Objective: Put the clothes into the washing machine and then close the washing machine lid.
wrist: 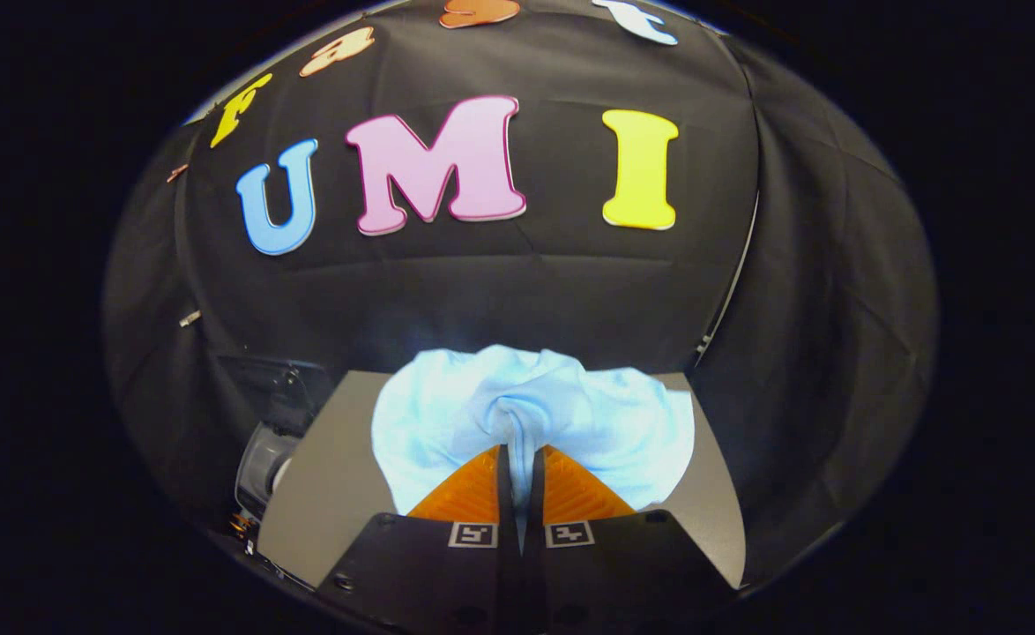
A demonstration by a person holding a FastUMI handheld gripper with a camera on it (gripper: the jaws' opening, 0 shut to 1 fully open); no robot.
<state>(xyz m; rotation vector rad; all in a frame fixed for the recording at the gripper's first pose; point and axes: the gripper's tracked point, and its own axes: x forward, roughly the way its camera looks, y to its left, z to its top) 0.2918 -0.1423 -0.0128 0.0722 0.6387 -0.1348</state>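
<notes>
**Gripper clamps a single pale garment over the counter**

One handheld gripper (520, 454) has its two fingers (469, 494) drawn close together, pinching a gathered fold of one crumpled, pale blue-white cloth garment (447, 414). The fabric bunches upward between the fingers and billows out to both sides just beyond them. Beneath it lies one flat grey counter (323, 476). Off the counter's left side sits one rounded, grey-and-black appliance (264, 454), partly seen against the black cloth booth wall (482, 291).
</notes>
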